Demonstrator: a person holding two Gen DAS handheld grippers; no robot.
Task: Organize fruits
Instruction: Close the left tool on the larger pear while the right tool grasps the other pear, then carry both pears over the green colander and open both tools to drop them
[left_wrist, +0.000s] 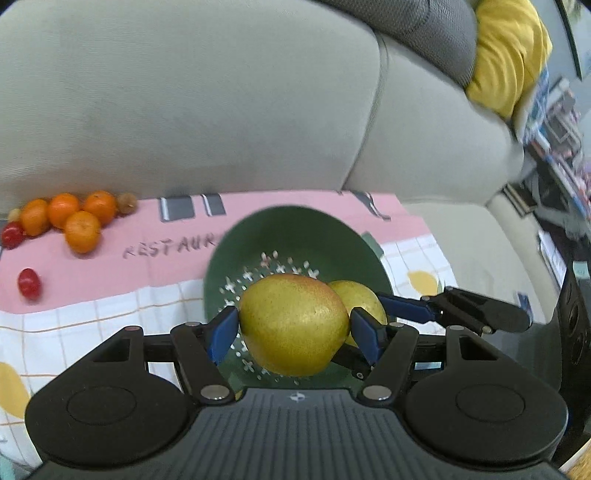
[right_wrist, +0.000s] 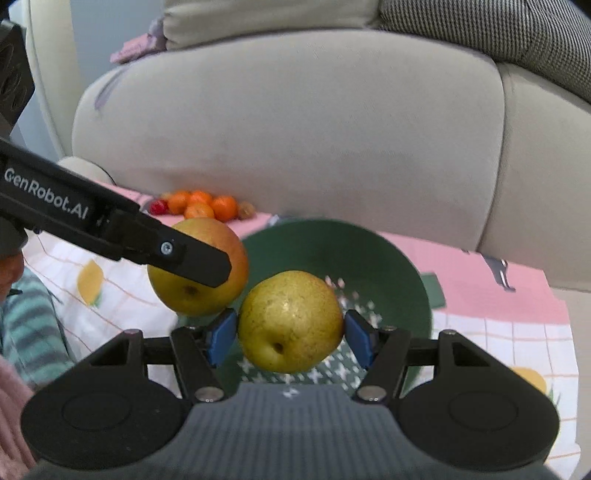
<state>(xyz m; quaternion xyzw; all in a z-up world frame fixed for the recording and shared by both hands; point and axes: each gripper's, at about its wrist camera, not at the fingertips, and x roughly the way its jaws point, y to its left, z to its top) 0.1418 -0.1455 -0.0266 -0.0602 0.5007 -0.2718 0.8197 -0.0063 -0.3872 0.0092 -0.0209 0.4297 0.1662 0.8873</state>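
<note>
My left gripper (left_wrist: 293, 326) is shut on a yellow-green pear with a red blush (left_wrist: 291, 325), held above the green perforated bowl (left_wrist: 295, 229). My right gripper (right_wrist: 290, 334) is shut on a second yellow pear (right_wrist: 290, 321), also over the bowl (right_wrist: 369, 251). In the left wrist view the right gripper's fingers (left_wrist: 402, 308) and its pear (left_wrist: 364, 299) show just behind mine. In the right wrist view the left gripper's black finger (right_wrist: 184, 254) crosses in front of the blushed pear (right_wrist: 218, 236). Both pears hang side by side, almost touching.
Several mandarins (left_wrist: 79, 218) and red cherry tomatoes (left_wrist: 28, 282) lie on the pink and white checked cloth (left_wrist: 110, 266) at the far left, also in the right wrist view (right_wrist: 201, 205). A beige sofa back (left_wrist: 184, 92) rises behind. A yellow cushion (left_wrist: 506, 55) sits upper right.
</note>
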